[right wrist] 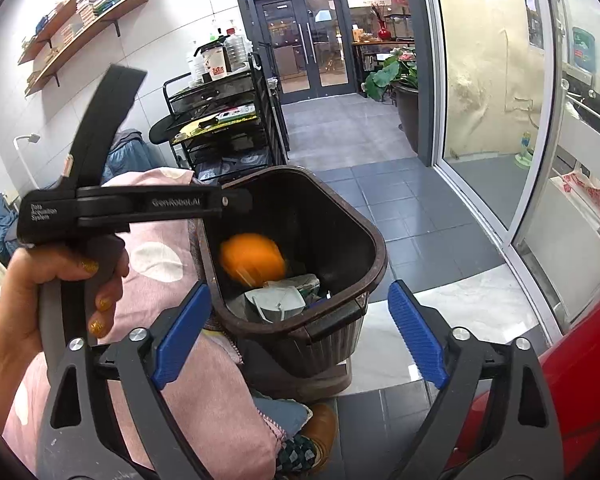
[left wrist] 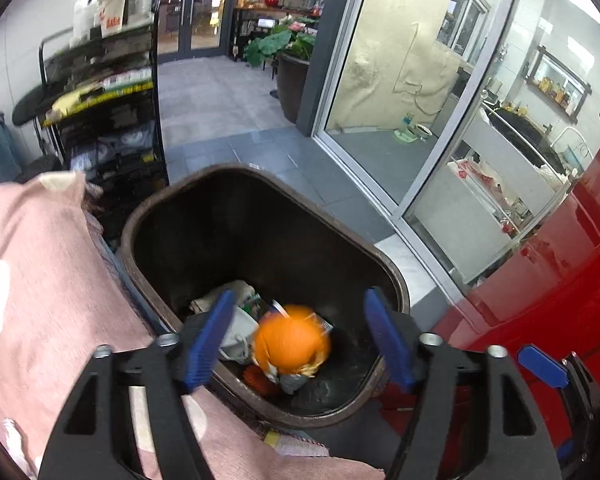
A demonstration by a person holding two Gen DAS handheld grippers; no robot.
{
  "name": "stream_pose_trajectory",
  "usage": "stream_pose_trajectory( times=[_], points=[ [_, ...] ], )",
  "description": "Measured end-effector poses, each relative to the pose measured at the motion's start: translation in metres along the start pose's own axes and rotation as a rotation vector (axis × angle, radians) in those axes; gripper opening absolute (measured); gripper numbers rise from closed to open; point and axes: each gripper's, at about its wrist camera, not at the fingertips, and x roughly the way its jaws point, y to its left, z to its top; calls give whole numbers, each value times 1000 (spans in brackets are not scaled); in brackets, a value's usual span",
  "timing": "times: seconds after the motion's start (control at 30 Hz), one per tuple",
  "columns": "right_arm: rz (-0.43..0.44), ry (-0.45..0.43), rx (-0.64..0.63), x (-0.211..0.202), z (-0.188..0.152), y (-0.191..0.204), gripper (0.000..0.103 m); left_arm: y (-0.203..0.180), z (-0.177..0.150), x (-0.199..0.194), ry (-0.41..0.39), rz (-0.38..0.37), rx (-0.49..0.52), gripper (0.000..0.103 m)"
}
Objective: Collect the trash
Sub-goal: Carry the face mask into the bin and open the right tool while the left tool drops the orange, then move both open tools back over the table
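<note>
A dark brown trash bin (left wrist: 260, 169) stands on the floor below both grippers. In the left wrist view my left gripper (left wrist: 299, 299) hangs open over the bin's mouth. A blurred orange (left wrist: 290, 342) is loose in the air between and below the blue pads, touching neither. Under it lie a white mask (left wrist: 240, 332) and crumpled paper. In the right wrist view my right gripper (right wrist: 298, 290) stands open in front of the bin's rim (right wrist: 377, 240), with nothing in its grip. The orange (right wrist: 252, 258) shows blurred inside the bin. A hand (right wrist: 28, 304) holds the left tool's black body (right wrist: 140, 206).
Pink spotted cloth (left wrist: 40, 280) presses against the bin's left side. A glossy red surface (left wrist: 540, 300) lies to the right. A black wire cart (left wrist: 108, 120) stands behind on the left, a glass sliding door (left wrist: 420, 120) on the right. A brown shoe (right wrist: 320, 428) sits beside the bin's base.
</note>
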Motion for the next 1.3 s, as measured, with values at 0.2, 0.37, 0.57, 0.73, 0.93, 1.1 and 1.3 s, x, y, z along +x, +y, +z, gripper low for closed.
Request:
stream_pose_trajectory(
  times=[0.2, 0.37, 0.57, 0.73, 0.93, 1.1, 1.3],
  points=[
    [17, 8, 15, -2, -3, 0, 91, -1, -2, -11, -35, 25, 31, 87],
    [29, 7, 9, -4, -4, 3, 91, 9, -10, -27, -78, 22, -7, 88],
    [45, 12, 1, -3, -4, 11, 91, 19, -25, -57, -138, 50, -40, 89],
    [69, 18, -1, -2, -4, 20, 91, 29, -40, -84, -187, 94, -49, 91],
    [105, 28, -34, 0, -3, 42, 91, 45, -66, -113, -242, 169, -73, 93],
    [166, 50, -73, 3, -2, 69, 91, 68, -94, -137, -278, 240, -116, 93],
    [233, 106, -162, 16, -7, 117, 91, 108, -128, -165, -293, 305, -227, 94]
  ],
)
